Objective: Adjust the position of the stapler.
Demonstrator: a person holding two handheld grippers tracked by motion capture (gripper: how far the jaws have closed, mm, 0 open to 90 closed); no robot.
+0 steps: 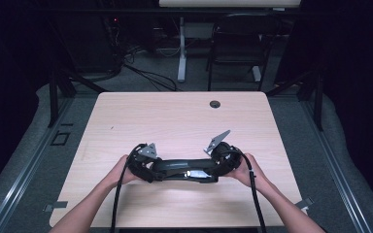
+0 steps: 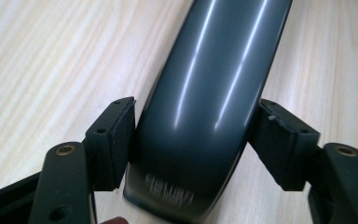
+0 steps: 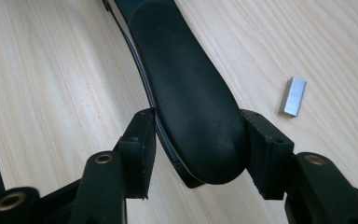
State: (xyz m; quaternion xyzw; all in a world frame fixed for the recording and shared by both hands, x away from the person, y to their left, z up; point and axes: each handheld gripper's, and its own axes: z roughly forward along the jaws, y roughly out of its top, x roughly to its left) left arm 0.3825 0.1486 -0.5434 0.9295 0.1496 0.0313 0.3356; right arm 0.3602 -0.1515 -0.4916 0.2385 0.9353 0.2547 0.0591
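A long, glossy black object (image 1: 184, 170) — curved, rounded at both ends, its kind not clear — lies crosswise on the near half of the pale wood tabletop (image 1: 175, 116), held at each end. The left gripper (image 1: 148, 167) clamps the left end: in the left gripper view its two black pads (image 2: 114, 140) press against the sides of the shiny dark shell (image 2: 209, 102), which carries smeared, unreadable lettering near its tip. The right gripper (image 1: 218, 165) clamps the right end — in the right gripper view its jaws pinch a matte black rounded end (image 3: 191, 116). Just beside that end, a small silver metal block (image 3: 293, 96) rests on the wood. The person's hands (image 1: 245, 170) grip both tools from below.
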